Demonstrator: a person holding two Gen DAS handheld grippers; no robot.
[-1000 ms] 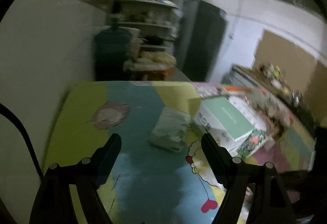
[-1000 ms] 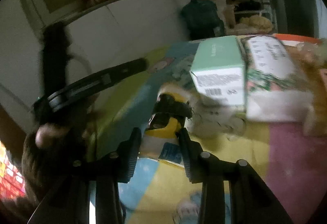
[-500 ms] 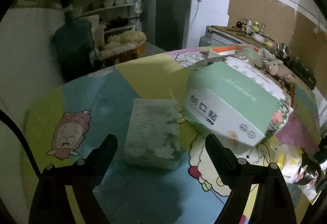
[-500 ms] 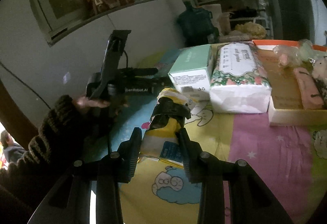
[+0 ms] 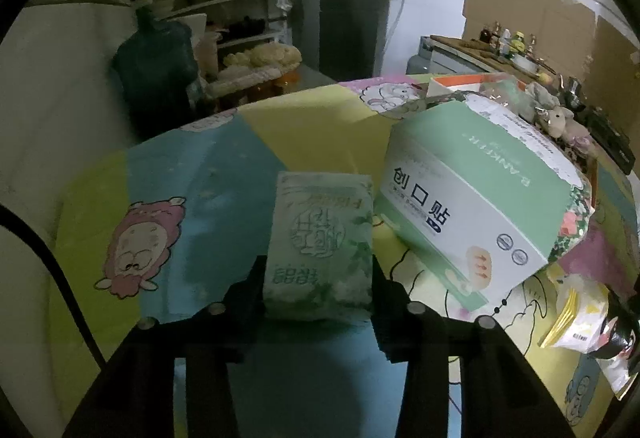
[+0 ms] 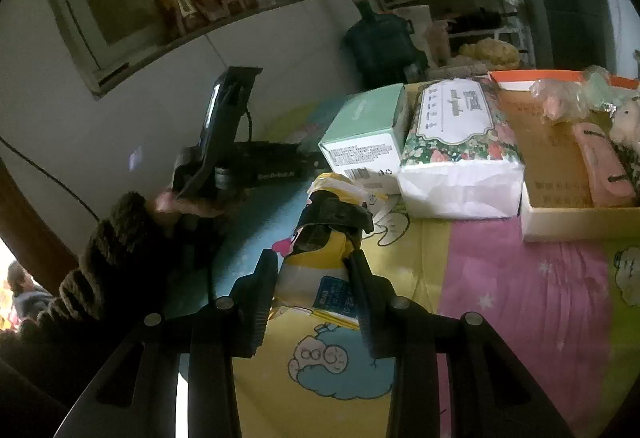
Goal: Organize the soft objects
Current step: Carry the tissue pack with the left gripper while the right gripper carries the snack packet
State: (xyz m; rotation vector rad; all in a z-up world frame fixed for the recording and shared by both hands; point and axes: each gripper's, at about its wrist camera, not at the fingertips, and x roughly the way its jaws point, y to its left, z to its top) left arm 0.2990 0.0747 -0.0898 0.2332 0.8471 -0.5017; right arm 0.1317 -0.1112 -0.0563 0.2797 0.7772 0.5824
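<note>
A pale green soft tissue pack (image 5: 320, 234) lies on the colourful sheep-print tablecloth (image 5: 208, 174). My left gripper (image 5: 318, 278) straddles its near end; the jaws are closing and the pads touch both of its sides. My right gripper (image 6: 312, 278) is shut on a yellow snack packet (image 6: 320, 258) with a dark clip on top, upright just above the cloth. That packet also shows at the lower right of the left wrist view (image 5: 580, 322).
A green-and-white box (image 5: 472, 206) leans right of the tissue pack, against a floral tissue pack (image 6: 456, 134). A cardboard tray (image 6: 560, 218) with soft toys sits further right. A sleeved hand (image 6: 180, 202) holds the other gripper at left. Shelves and a water bottle (image 5: 156, 74) stand behind.
The left gripper came forward and down over the green tissue pack, and its wide jaws narrowed onto the pack's sides. The right gripper keeps its hold on the yellow packet.
</note>
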